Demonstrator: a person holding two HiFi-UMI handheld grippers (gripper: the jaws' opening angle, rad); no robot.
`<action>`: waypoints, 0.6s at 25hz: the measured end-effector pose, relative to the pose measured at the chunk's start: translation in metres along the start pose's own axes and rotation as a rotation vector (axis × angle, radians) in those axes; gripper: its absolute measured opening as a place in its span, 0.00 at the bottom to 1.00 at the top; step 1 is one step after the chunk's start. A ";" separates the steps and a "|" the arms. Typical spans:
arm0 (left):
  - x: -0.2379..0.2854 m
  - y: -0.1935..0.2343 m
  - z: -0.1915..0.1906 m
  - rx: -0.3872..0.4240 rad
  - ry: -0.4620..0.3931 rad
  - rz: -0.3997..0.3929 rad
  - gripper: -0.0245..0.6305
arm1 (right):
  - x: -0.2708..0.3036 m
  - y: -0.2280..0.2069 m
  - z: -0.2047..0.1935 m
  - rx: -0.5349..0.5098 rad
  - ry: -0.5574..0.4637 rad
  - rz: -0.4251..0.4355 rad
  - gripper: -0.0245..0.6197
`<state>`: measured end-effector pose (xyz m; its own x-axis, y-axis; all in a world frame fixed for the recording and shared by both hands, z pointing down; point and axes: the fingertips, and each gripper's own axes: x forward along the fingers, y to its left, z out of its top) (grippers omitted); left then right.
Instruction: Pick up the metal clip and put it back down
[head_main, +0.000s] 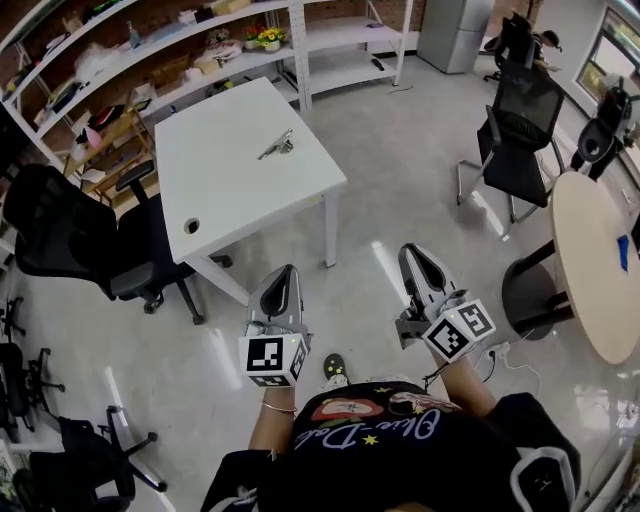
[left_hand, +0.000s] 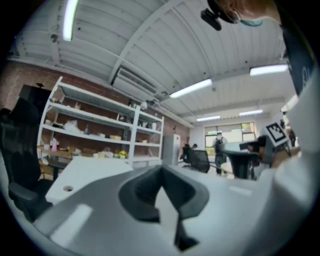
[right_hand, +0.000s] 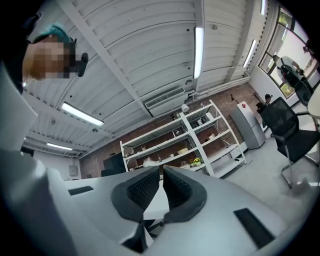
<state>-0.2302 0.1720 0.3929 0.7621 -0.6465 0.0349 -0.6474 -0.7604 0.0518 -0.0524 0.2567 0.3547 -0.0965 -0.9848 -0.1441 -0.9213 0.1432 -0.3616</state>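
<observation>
A white surface (head_main: 225, 195) stands on the pale floor, with a black office chair (head_main: 60, 235) at its left edge. Both grippers are held low over the floor, well short of the surface. The left gripper (head_main: 289, 270) and the right gripper (head_main: 406, 250) each have their jaws pressed together on nothing. The metal clip (head_main: 277, 145) lies on the surface near its far edge.

The person holds both grippers low and close in front of the body, side by side, jaws pointing forward and tilted up. The left gripper (head_main: 288, 272) has its jaws together, with nothing between them. The right gripper (head_main: 410, 252) is likewise closed and empty.
</observation>
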 end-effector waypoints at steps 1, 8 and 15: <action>0.010 0.007 0.001 0.002 0.005 0.002 0.04 | 0.013 -0.004 -0.001 0.009 0.003 0.001 0.06; 0.072 0.039 -0.014 -0.041 0.039 0.048 0.04 | 0.087 -0.047 -0.014 0.054 0.045 0.035 0.06; 0.167 0.063 -0.010 -0.026 0.049 0.182 0.04 | 0.179 -0.124 -0.001 0.057 0.085 0.167 0.06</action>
<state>-0.1433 0.0166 0.4121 0.6326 -0.7687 0.0946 -0.7744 -0.6292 0.0661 0.0443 0.0626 0.3752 -0.2799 -0.9513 -0.1293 -0.8672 0.3083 -0.3910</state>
